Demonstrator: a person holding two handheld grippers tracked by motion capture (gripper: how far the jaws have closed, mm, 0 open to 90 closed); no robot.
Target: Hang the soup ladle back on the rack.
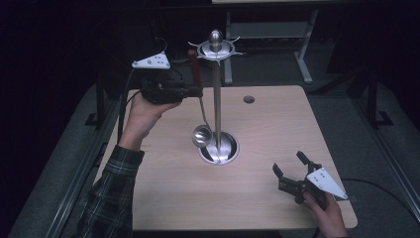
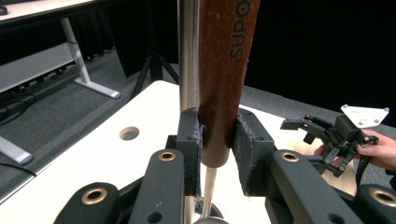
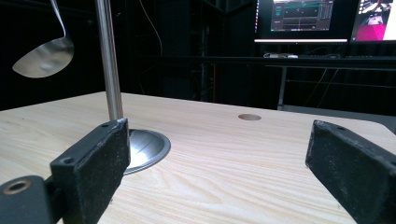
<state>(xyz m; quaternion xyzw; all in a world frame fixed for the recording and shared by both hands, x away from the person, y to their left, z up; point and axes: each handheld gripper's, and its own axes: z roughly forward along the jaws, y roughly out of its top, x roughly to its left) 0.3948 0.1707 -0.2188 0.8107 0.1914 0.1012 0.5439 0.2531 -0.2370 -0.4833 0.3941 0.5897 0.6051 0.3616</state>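
**Ladle held up beside the stand**

From above, the left gripper (image 1: 195, 91) holds the ladle (image 1: 202, 135) by its brown handle, bowl hanging beside the stand (image 1: 217, 99); up close, its pads (image 2: 245, 144) clamp that handle (image 2: 224, 70); the right gripper (image 3: 219, 158) rests released, jaws apart, on the table (image 3: 224, 140).

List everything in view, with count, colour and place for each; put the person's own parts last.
ladle: one, silver bowl with brown wooden handle, hanging beside the stand's pole, its handle clamped in the left gripper.
utensil stand: one, silver, round base mid-table, hook ring on top.
table: one, light wood, with a round hole near the far edge.
monitors: two, lit, on a desk behind the table.
left gripper: one, black, raised at the pole, shut on the ladle handle.
right gripper: one, black, resting on the table's near right corner, jaws open.
hands: two, one on each gripper; plaid sleeve on the left.
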